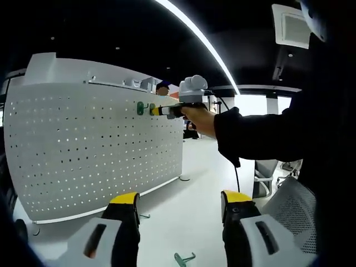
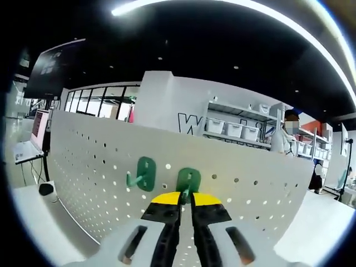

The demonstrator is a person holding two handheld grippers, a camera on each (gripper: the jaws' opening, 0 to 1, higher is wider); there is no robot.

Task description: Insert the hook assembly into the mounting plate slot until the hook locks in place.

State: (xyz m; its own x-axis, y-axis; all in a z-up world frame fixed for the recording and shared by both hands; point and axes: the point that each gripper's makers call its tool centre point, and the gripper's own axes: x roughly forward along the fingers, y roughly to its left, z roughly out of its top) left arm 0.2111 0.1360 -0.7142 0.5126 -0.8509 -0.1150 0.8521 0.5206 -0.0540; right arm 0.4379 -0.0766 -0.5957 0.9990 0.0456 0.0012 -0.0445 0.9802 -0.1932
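Observation:
A white perforated mounting plate [image 1: 89, 150] stands upright on the white table. In the left gripper view two green hooks sit near its top edge: one hook [image 1: 141, 107] hangs free, and the other hook [image 1: 151, 106] is at the tip of my right gripper [image 1: 156, 110], which a hand holds against the plate. In the right gripper view my right gripper [image 2: 186, 198] is shut on the green hook assembly [image 2: 188, 179], whose base lies flat on the plate [image 2: 256, 189]. The mounted hook [image 2: 144, 173] is just to its left. My left gripper [image 1: 179, 200] is open, low over the table.
Two spare green hooks [image 1: 184, 258] [image 1: 144, 216] lie on the table by my left jaws. A mesh chair [image 1: 295, 206] stands at the right. A person's dark sleeve [image 1: 261, 133] crosses the view. Shelves with white bins [image 2: 233, 129] and a monitor [image 2: 40, 125] lie behind the plate.

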